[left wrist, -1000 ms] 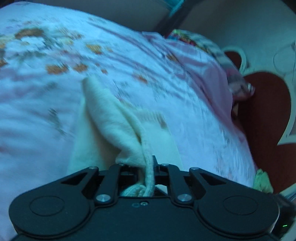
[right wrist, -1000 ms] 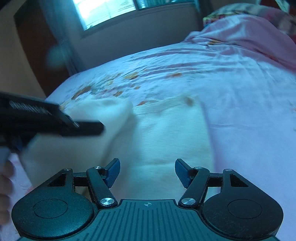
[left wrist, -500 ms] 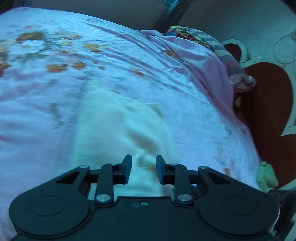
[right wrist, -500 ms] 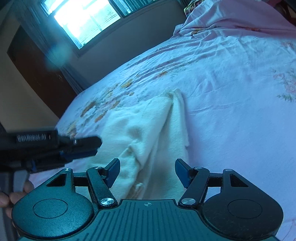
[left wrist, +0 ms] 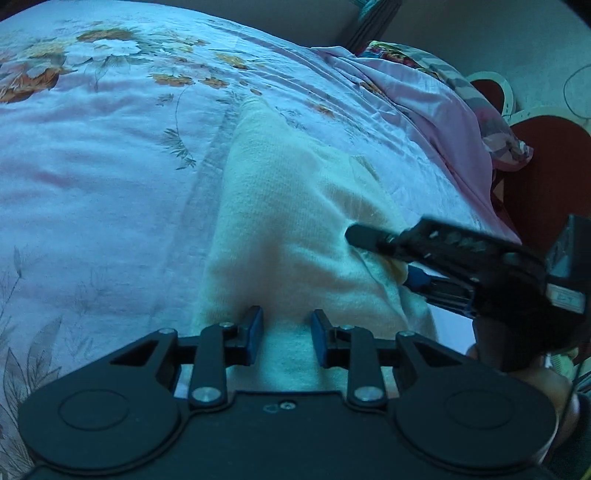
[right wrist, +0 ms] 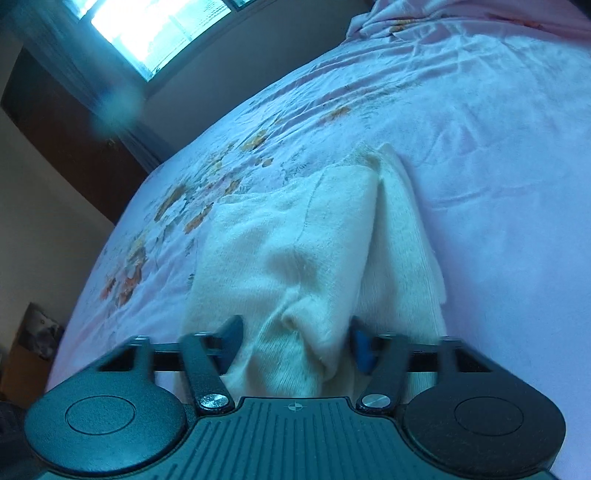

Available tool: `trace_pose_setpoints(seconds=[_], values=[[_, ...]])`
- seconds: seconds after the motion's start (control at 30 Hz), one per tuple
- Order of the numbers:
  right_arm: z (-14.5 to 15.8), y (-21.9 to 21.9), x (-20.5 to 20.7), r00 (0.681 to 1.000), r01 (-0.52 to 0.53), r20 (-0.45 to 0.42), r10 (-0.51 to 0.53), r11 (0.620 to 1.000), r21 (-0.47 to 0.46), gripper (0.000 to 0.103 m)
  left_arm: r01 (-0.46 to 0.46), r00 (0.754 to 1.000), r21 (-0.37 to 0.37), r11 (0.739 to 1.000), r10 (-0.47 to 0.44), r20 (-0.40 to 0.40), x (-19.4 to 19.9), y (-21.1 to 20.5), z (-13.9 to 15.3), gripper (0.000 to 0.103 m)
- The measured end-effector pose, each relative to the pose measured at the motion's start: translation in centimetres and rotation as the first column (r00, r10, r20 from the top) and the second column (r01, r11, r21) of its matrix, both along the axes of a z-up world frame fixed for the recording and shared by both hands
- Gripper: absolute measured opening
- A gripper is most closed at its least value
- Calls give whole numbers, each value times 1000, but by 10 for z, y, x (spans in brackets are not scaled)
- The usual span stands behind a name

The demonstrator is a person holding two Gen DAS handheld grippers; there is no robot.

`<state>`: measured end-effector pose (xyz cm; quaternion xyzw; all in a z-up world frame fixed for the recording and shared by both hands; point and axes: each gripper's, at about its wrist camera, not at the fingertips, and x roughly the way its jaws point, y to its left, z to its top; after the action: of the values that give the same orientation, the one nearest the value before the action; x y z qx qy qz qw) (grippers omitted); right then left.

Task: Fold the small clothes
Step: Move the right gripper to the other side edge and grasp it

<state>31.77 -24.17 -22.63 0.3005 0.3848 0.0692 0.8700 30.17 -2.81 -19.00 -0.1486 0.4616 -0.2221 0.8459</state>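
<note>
While the right gripper (right wrist: 295,341) closes its fingers around a raised fold of the cream garment (left wrist: 295,206), the left gripper (left wrist: 287,334) hangs released over the near hem. Garment lies on the bed (left wrist: 110,184), long axis running away from both grippers; right is nearer.

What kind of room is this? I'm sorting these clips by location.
Most likely a bedroom: a bed with a floral sheet, a pillow at its far end, and a window in the wall beyond.
</note>
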Motion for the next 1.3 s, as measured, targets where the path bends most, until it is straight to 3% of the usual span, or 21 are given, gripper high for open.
trace_pose_setpoints(seconds=[0.17,0.27,0.37,0.4,0.53,0.73,0.8,0.83,0.9,0.93,1.0,1.07,1.1,1.3], values=[[-11,-8,9,999,34,-26,-33,998,54,20,2,1000,-22,1000,-3,-7,3,3,0,26],[-15,-13,16,998,61,-40,-57,991,121,29,12,1000,-2,1000,-11,10,1,-2,0,26],[-13,-11,22,998,49,-40,-45,994,103,24,0,1000,-10,1000,0,5,2,-2,1,26],[-9,-8,21,999,40,-22,-38,996,80,18,-4,1000,-12,1000,4,6,1,-2,2,26],[26,8,10,991,19,133,-4,993,-114,17,7,999,-18,1000,-6,43,-1,-4,8,26],[68,24,2,941,-7,309,139,920,-392,17,74,992,-37,997,-70,102,0,-39,16,26],[66,21,3,937,-3,311,160,893,-451,17,97,991,-30,995,-94,94,1,-52,13,26],[56,14,10,959,-22,243,142,899,-438,17,105,992,-4,994,-104,65,3,-57,9,26],[20,-18,27,998,-66,2,68,969,-237,17,98,995,-10,995,-98,23,4,-55,0,26],[8,-32,25,998,-49,-39,44,988,-147,17,99,995,-24,995,-98,14,4,-50,-1,26],[4,-48,12,1000,-25,-10,25,999,-43,21,104,995,-44,994,-104,-4,4,-40,0,26],[8,-56,-2,999,-33,15,33,999,28,35,97,995,-53,994,-98,-11,4,-31,3,25],[9,-57,-9,999,-35,17,35,998,53,38,94,995,-52,994,-95,-10,4,-28,5,25],[15,-48,-52,998,-61,-16,62,998,24,38,62,997,11,998,-63,47,-4,-11,22,25]])
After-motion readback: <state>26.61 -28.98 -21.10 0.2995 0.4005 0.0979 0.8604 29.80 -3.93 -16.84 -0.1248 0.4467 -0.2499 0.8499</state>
